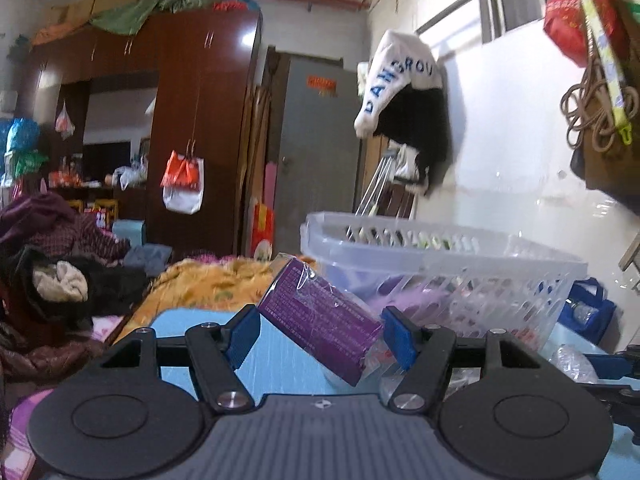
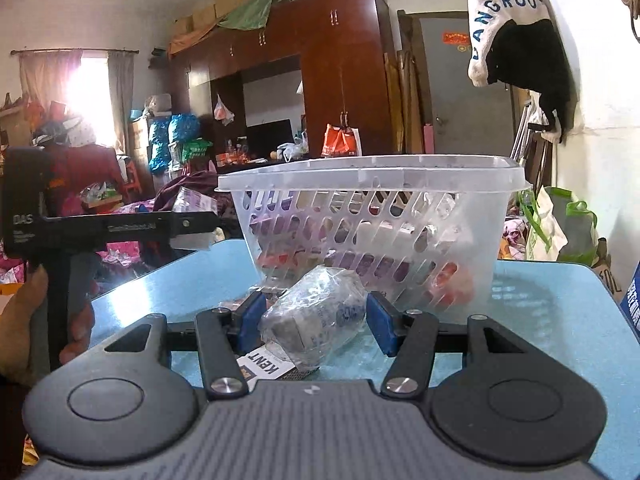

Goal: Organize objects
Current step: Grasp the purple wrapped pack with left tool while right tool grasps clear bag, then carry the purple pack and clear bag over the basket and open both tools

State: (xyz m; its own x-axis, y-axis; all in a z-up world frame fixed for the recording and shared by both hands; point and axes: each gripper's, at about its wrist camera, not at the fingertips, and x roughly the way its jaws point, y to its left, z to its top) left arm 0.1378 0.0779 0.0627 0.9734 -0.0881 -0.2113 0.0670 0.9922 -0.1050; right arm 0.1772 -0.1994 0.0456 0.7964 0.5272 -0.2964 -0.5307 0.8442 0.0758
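Observation:
My left gripper (image 1: pixel 320 334) is shut on a purple box wrapped in clear film (image 1: pixel 320 320), held tilted above the blue table, just left of a clear plastic basket (image 1: pixel 440 258). In the right wrist view the same basket (image 2: pixel 368 224) stands on the blue table (image 2: pixel 560 320) and holds several small packs. My right gripper (image 2: pixel 314 320) has its blue pads on both sides of a grey pack in clear wrap (image 2: pixel 316 320) lying on the table in front of the basket. The left gripper also shows in the right wrist view (image 2: pixel 192 228), raised at the left with its box.
A KENT-labelled pack (image 2: pixel 264 368) lies under the grey pack. A bed with an orange blanket (image 1: pixel 200 284) and piled clothes (image 1: pixel 48 280) sits left of the table. A wall with hanging clothes (image 1: pixel 404 92) is behind the basket. A blue bag (image 1: pixel 588 308) stands at the right.

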